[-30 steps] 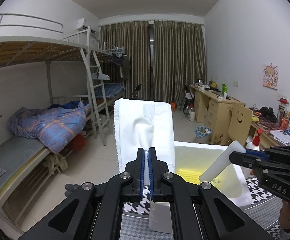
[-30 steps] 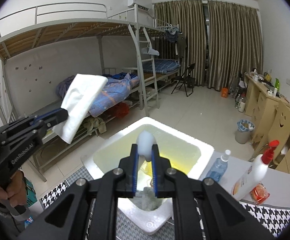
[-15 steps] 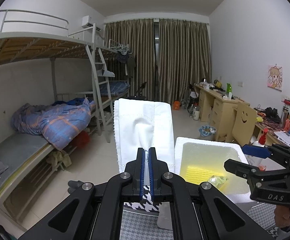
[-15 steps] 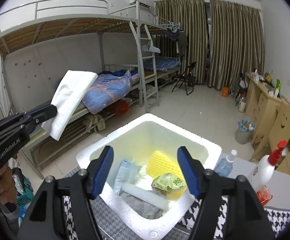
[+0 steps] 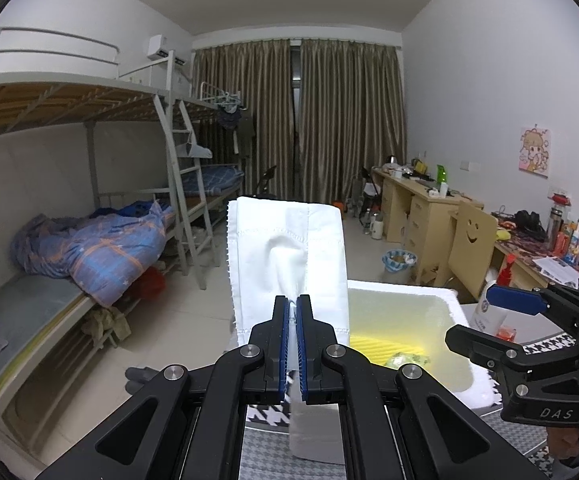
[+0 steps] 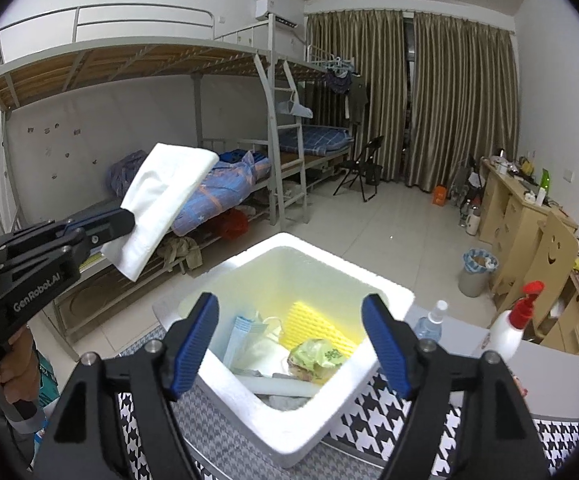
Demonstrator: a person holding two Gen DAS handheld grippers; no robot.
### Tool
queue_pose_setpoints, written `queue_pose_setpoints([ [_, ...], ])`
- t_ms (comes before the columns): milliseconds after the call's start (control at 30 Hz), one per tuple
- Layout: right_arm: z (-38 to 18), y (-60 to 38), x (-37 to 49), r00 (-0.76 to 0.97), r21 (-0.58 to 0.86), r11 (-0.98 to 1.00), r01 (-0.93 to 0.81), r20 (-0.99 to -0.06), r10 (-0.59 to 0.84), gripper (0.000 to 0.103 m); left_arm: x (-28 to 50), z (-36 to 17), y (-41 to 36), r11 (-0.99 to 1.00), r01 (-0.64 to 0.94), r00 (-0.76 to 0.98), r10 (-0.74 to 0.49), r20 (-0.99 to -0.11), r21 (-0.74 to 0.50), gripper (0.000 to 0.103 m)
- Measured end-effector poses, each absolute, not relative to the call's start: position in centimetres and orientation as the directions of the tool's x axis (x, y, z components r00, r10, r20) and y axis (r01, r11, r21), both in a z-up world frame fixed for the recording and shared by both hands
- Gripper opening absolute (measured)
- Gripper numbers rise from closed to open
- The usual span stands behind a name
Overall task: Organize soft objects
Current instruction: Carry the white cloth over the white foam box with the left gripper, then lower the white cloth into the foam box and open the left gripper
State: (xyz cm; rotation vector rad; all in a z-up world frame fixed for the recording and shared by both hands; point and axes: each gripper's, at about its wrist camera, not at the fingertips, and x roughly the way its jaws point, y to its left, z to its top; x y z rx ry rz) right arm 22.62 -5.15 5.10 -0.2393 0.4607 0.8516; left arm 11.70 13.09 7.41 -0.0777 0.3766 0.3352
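My left gripper (image 5: 293, 344) is shut on a white folded cloth pack (image 5: 287, 268), held upright in the air left of the box; it also shows in the right wrist view (image 6: 161, 204). My right gripper (image 6: 289, 344) is open and empty above the near corner of a white foam box (image 6: 389, 292). The box also shows in the left wrist view (image 5: 445, 292). Inside it lie a yellow sponge (image 6: 317, 324), a green crumpled bag (image 6: 317, 356), blue face masks (image 6: 245, 332), a white roll (image 6: 277, 386) and grey cloth.
The box stands on a houndstooth cloth (image 6: 369, 420) on a table. A red-capped spray bottle (image 6: 509, 328) and a clear bottle (image 6: 429, 324) stand right of it. Bunk beds (image 5: 69, 248) are at left, desks and a chair (image 5: 469, 248) at right.
My right gripper opened and let a white soft roll drop into the box, then stayed wide open. My left gripper kept hold of the cloth pack and shifted slightly.
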Motion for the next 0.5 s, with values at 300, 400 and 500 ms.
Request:
queue_pose_setpoints([
  [300, 5.4, -7.0, 21.9, 0.606, -0.029, 0.668, -0.744, -0.452, 0.655, 0.088, 12.6, 7.3, 11.9, 0.957, -0.290, 0.883, 0.266, -0.387, -0.006, 0.004],
  [400, 5.4, -7.7, 21.6, 0.614, -0.032, 0.674, -0.738, -0.446, 0.651, 0.088, 12.9, 7.2, 11.3, 0.961, -0.276, 0.886, 0.253, -0.390, -0.004, 0.004],
  [500, 5.4, -8.3, 21.4, 0.620, -0.032, 0.680, -0.733, -0.442, 0.648, 0.088, 13.3, 7.1, 10.7, 0.966, -0.260, 0.888, 0.238, -0.394, -0.002, 0.004],
])
